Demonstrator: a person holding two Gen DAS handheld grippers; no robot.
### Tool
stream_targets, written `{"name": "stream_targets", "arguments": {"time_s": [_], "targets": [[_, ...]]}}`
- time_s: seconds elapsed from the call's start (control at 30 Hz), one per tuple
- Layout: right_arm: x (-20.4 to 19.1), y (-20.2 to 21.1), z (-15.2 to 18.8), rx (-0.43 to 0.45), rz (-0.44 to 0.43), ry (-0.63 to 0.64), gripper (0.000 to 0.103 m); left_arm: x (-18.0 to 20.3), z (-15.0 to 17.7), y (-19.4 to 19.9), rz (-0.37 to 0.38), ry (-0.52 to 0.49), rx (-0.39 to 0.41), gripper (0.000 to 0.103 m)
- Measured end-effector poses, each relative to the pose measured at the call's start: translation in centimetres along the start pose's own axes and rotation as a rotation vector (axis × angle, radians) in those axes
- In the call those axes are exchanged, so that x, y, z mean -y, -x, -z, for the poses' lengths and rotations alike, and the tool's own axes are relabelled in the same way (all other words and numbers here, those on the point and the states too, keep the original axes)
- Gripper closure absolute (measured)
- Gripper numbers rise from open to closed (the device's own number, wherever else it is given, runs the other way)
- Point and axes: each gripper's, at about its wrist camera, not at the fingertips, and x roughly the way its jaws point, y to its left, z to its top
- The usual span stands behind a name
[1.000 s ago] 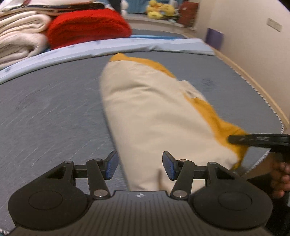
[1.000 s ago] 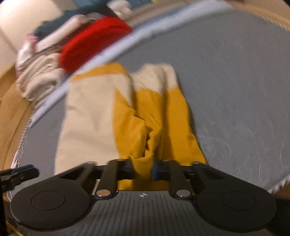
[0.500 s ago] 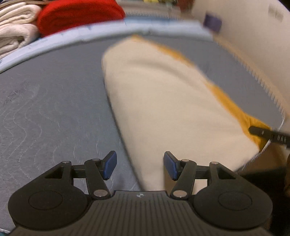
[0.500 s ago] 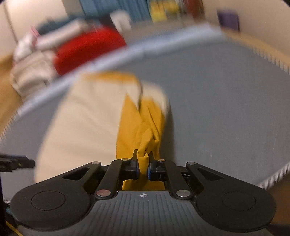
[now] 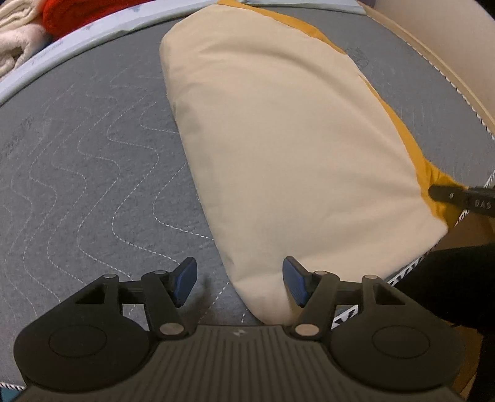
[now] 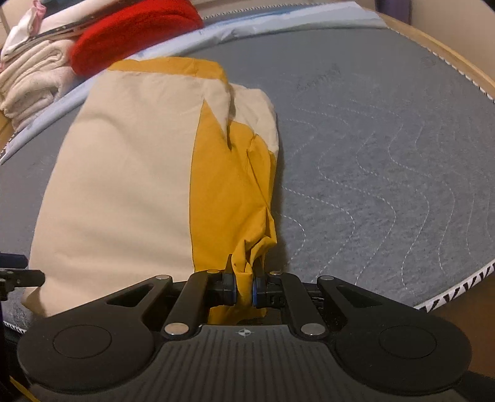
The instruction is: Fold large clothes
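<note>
A cream-and-mustard garment [image 5: 287, 148] lies folded lengthwise across the centre of a grey quilted mattress [image 5: 92, 160]. The right gripper [image 6: 244, 289], bottom centre of its view, is clamped on a bunched mustard edge. The left gripper [image 5: 239, 283] hovers at the garment's near cream corner, its jaws opening, pads clear of the cloth. A red blanket [image 6: 133, 34] sits upper left.

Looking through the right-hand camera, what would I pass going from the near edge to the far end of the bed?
Right gripper with its fingers pinching the yellow fabric → cream and yellow garment on the grey mattress → light blue sheet edge → red folded blanket.
</note>
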Motion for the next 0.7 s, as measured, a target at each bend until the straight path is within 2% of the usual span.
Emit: {"name": "stream_targets", "arguments": {"time_s": [0.13, 0.33, 0.4, 0.47, 0.57, 0.63, 0.7], "targets": [[-0.7, 0.6, 0.1, -0.017, 0.033, 0.026, 0.096, 0.1, -0.2, 0.5, 0.003, -0.007, 0.023, 0.035], [-1.2, 1.2, 0.1, -0.017, 0.043, 0.033, 0.096, 0.3, -1.4, 2.4, 0.067, 0.046, 0.124, 0.038], [-1.4, 1.3, 0.0, -0.013, 0.048, 0.044, 0.096, 0.8, -1.7, 1.3, 0.058, 0.038, 0.083, 0.038], [-1.4, 1.3, 0.0, -0.010, 0.049, 0.052, 0.094, 1.9, -1.4, -0.2, 0.015, -0.008, 0.013, 0.038], [-1.1, 1.6, -0.3, -0.007, 0.031, 0.043, 0.091, 2.5, -1.9, -0.2, -0.003, -0.021, 0.003, 0.037], [-0.8, 2.8, -0.5, 0.042, 0.038, 0.039, 0.086, 2.4, -2.2, 0.2, 0.002, -0.005, 0.008, 0.037], [-0.5, 4.5, -0.9, 0.142, 0.068, 0.049, 0.084, 2.5, -2.4, 1.0, -0.001, -0.001, 0.033, 0.037]]}}
